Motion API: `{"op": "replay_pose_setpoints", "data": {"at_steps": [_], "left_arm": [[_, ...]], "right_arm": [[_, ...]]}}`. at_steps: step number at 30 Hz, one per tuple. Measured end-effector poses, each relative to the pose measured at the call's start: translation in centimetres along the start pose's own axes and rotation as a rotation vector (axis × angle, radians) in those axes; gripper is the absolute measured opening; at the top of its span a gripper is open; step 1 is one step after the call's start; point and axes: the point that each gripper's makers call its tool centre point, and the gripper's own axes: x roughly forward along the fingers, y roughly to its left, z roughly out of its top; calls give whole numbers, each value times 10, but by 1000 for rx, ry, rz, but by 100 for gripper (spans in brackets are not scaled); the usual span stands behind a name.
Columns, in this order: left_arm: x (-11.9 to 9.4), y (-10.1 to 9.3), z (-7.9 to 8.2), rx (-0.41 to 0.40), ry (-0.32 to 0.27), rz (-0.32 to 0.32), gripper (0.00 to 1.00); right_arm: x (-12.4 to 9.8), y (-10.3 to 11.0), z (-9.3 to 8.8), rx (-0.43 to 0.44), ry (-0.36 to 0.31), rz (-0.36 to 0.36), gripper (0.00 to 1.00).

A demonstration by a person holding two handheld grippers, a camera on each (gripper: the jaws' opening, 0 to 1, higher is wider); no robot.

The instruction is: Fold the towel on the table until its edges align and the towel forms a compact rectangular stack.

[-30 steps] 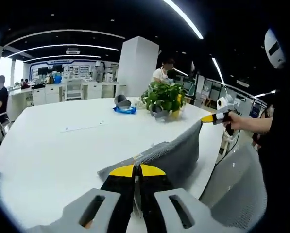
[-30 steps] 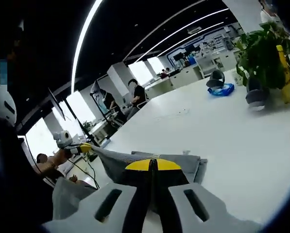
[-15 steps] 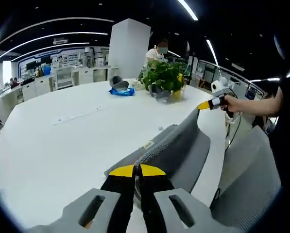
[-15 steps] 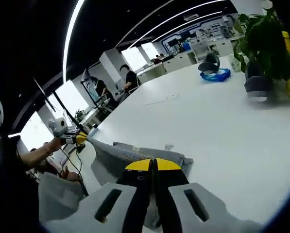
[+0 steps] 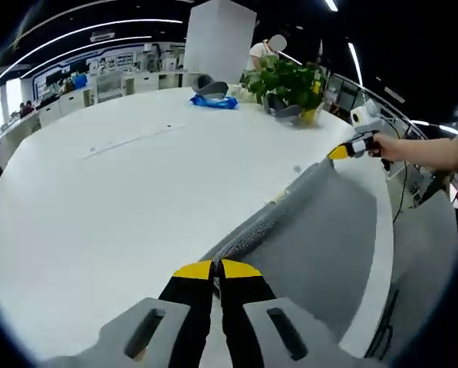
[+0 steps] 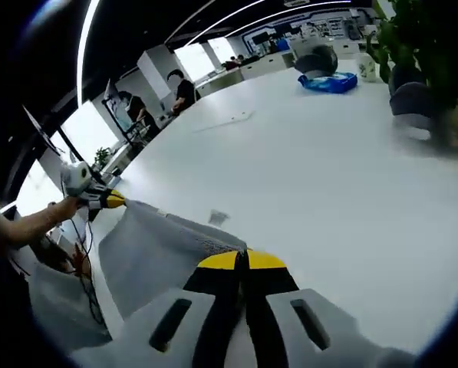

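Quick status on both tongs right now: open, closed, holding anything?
Left tongs: closed, pinching one corner of the grey fabric towel.
Right tongs: closed on another corner of the same towel.

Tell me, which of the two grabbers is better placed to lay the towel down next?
Neither leads, probably: the left gripper and right gripper each have jaws shut on a corner of the grey towel, stretched between them over the white table. Both likely lower together.

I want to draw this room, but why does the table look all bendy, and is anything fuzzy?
Left gripper view: the round lens curves the white table edge and the ceiling lights; the towel looks sharp. Right gripper view: same bending, and the plant at the side is smeared and blurry.
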Motion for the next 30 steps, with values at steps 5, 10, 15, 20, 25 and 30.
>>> {"op": "replay_pose_setpoints", "data": {"at_steps": [5, 10, 15, 20, 25, 30], "left_arm": [[11, 2, -6, 27, 12, 50, 2], [13, 7, -7, 47, -9, 83, 3], [16, 8, -6, 238, 17, 142, 3], [17, 8, -6, 249, 11, 127, 3], [19, 1, -5, 510, 65, 90, 3], [22, 1, -4, 585, 229, 128, 3]], "right_arm": [[11, -6, -8, -99, 28, -75, 0], [14, -10, -10, -200, 31, -97, 0], [17, -10, -9, -378, 83, -138, 0], [21, -8, -9, -464, 114, -160, 0], [23, -8, -10, -597, 201, -169, 0], [25, -6, -11, -738, 334, -188, 0]]}}
